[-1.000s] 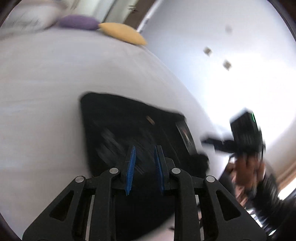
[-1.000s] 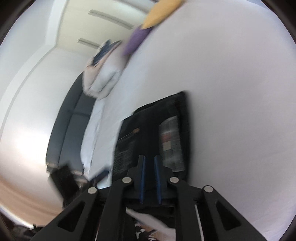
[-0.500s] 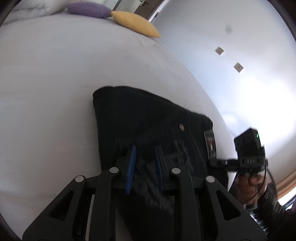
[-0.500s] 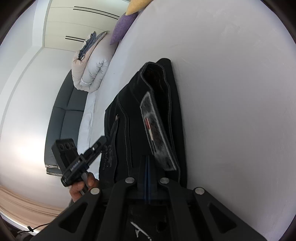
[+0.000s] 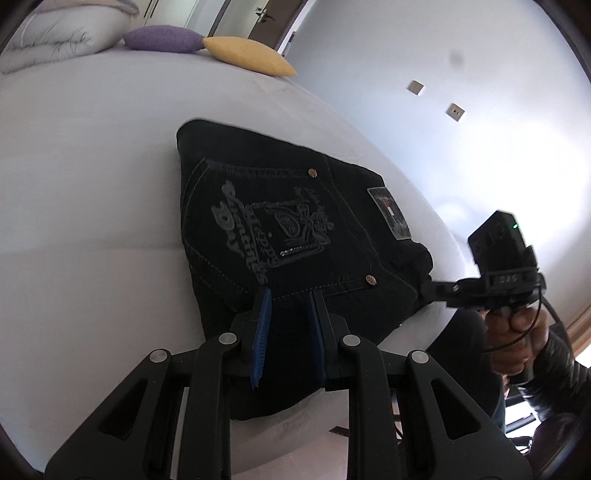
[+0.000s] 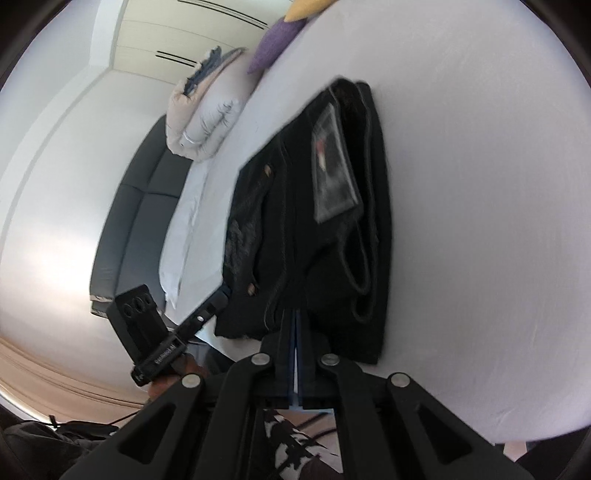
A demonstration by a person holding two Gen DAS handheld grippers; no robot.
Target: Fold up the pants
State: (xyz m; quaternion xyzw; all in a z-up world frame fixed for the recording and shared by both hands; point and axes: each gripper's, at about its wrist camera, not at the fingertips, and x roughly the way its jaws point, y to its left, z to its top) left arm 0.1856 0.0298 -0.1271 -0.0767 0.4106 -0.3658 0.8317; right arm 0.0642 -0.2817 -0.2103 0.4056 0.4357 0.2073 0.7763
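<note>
Black pants [image 5: 288, 236] lie folded into a compact stack on the pale bed [image 5: 81, 229], back pocket with grey embroidery and a waistband patch facing up. My left gripper [image 5: 290, 295] is open, its blue pads over the near edge of the stack, holding nothing. My right gripper [image 6: 296, 314] is shut at the near edge of the pants [image 6: 325, 229]; whether cloth is pinched between the pads is hidden. The right gripper also shows in the left wrist view [image 5: 424, 288], its tip at the stack's right corner.
A purple cushion [image 5: 162, 38], a yellow cushion [image 5: 251, 59] and a folded duvet [image 5: 48, 33] lie at the bed's far end. The bed's near edge runs just below the pants. A dark sofa [image 6: 136, 218] stands beside the bed.
The right gripper closed from slightly open to shut at the pants' edge. The left wrist view steadied and the left gripper stayed open over the stack.
</note>
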